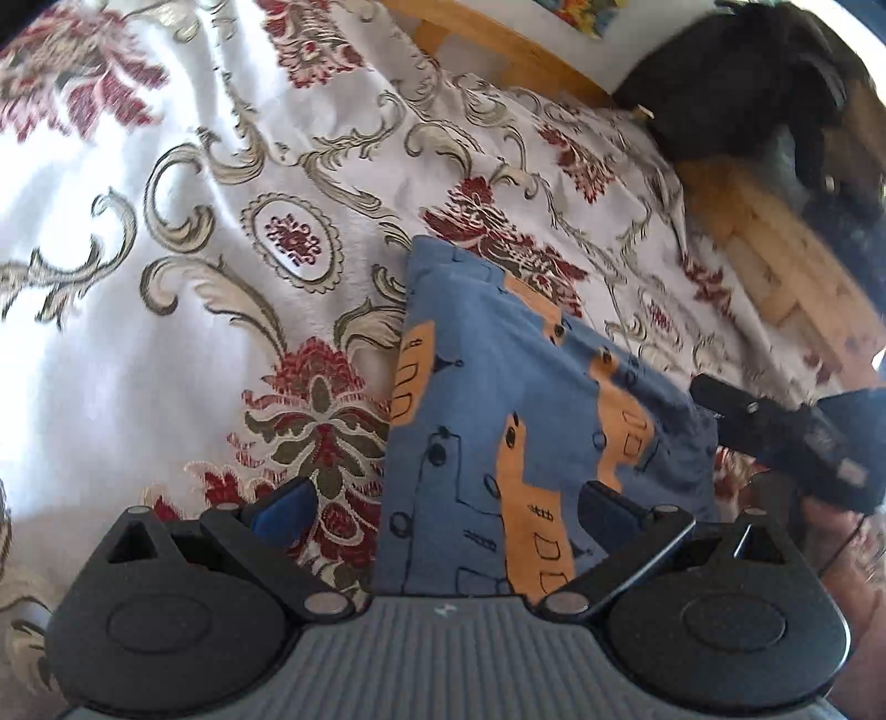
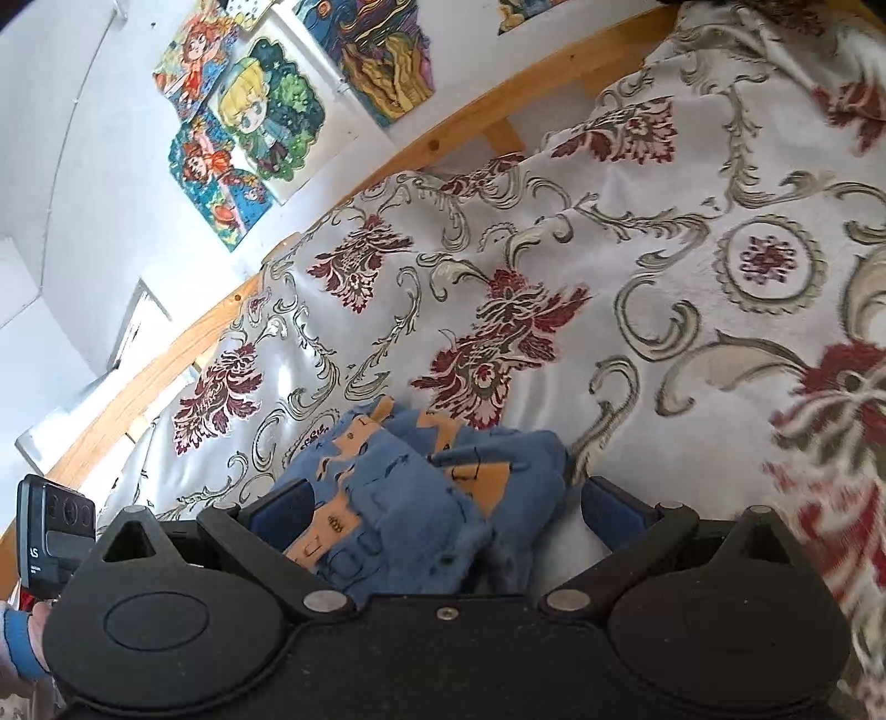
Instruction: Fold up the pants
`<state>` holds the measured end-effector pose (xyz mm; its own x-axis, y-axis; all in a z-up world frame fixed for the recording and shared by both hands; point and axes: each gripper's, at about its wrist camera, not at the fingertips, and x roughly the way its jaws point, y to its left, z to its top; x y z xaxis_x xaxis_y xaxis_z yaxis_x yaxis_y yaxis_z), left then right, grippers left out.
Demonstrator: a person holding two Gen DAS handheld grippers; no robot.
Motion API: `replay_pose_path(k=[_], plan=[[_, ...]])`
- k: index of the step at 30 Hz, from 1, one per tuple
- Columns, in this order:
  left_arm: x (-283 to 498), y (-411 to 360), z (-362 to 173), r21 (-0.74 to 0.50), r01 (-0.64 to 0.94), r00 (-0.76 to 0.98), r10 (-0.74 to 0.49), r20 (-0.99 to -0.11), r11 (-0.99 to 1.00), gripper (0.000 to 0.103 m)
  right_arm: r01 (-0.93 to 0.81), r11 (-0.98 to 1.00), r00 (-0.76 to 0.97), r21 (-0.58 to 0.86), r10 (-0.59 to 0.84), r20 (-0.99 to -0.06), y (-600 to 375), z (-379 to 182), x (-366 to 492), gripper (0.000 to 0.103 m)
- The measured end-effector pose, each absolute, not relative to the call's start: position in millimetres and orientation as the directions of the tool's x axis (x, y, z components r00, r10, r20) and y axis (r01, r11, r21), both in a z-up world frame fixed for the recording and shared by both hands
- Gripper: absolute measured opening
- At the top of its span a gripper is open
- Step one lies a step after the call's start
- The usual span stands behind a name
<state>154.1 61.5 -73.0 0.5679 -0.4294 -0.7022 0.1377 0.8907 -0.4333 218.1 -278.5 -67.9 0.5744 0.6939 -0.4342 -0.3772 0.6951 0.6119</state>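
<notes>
1. Left wrist view: the left gripper (image 1: 443, 507) hangs low over a bed, its jaws spread wide apart and holding nothing, blue pads (image 1: 285, 509) showing on the fingers.
2. The pants (image 1: 515, 421), blue with orange block shapes and black line drawings, lie on the bedspread (image 1: 166, 232), a pale cloth woven with red flowers and beige scrolls.
3. In this view the pants form a flat, tapering panel that runs from between the left gripper's fingers up toward the middle of the bed; the right-hand finger sits over the cloth, the left-hand finger over bare bedspread.
4. The right gripper (image 1: 775, 432) shows at the right edge of the same view, at the far side edge of the pants, with part of a hand (image 1: 830, 531) beneath it.
5. A dark bundle (image 1: 764, 83) sits at the top right by the wooden bed frame (image 1: 515, 50).
6. Right wrist view: the right gripper (image 2: 443, 507) has its jaws wide apart, and a bunched, layered end of the pants (image 2: 421, 498) lies between the fingers without being pinched.
7. Beyond the bedspread (image 2: 637, 266) runs the wooden bed frame (image 2: 443, 138), and colourful cartoon drawings (image 2: 260, 122) hang on the white wall (image 2: 72, 194).
8. At the left edge of this view stands a black device (image 2: 50, 531), above a hand in a blue cuff (image 2: 22, 637).
</notes>
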Motion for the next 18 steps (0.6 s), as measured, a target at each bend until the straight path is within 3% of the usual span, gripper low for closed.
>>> replay_pose_path(k=[7, 9, 14, 17, 18], plan=[[152.0, 53.1, -68.8, -0.411, 0.147, 0.541, -0.421, -0.728, 0.900, 0.103, -0.378, 0.669, 0.577, 0.639, 0.711, -0.403, -271.6, -74.2, 219.7, 0.102], [151.1, 53.6, -67.9, -0.447, 0.145, 0.528, -0.452, -0.719, 0.882, 0.102, -0.352, 0.655, 0.586, 0.668, 0.711, -0.388, -275.0, -74.8, 219.6, 0.097], [150.3, 70.0, -72.8, -0.538, 0.069, 0.543, -0.484, -0.686, 0.840, 0.092, -0.254, 0.639, 0.621, 0.726, 0.683, -0.384, -287.8, -81.4, 220.0, 0.071], [150.2, 78.1, -74.7, -0.547, 0.028, 0.550, -0.470, -0.690, 0.836, 0.078, -0.227, 0.677, 0.623, 0.700, 0.654, -0.429, -286.1, -82.8, 219.7, 0.050], [149.8, 79.0, -74.7, -0.545, 0.021, 0.551, -0.465, -0.693, 0.838, 0.074, -0.223, 0.684, 0.622, 0.695, 0.649, -0.439, -285.2, -83.9, 219.1, 0.048]])
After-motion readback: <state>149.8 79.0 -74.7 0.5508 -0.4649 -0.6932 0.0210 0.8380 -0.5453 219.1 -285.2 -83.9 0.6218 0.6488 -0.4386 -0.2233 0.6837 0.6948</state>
